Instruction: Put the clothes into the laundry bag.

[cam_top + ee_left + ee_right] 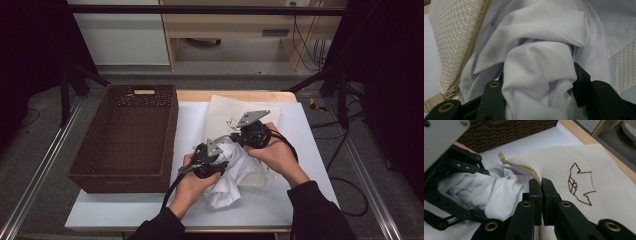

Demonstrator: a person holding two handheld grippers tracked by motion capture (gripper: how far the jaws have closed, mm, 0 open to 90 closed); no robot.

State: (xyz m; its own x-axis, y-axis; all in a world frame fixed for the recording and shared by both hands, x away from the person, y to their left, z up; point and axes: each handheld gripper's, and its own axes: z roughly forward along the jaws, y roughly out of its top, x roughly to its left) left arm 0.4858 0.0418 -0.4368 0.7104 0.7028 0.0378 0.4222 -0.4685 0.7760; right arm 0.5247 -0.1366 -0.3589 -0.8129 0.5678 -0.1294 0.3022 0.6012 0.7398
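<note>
A white garment point(227, 187) lies bunched at the mouth of a cream mesh zip bag point(222, 112) on the table. My left gripper point(225, 160) is shut on a thick fold of the garment point(544, 32), with cloth bulging between its black jaws point(539, 82). Beside it runs the bag's zipper point(471, 47). My right gripper point(236, 140) is shut on the bag's edge by the zipper point(541, 185) and holds it lifted. The bag point(574, 162) bears a brown line drawing. Part of the garment point(504, 190) sits under the raised edge, and the left gripper's fingers point(461, 167) are in it.
A brown wicker basket point(117, 181) stands to the left of the bag, its woven wall point(506, 130) close behind the left gripper. A white cover point(125, 210) spreads over the table. Bare floor and a metal frame rail point(40, 170) lie beyond the table's edges.
</note>
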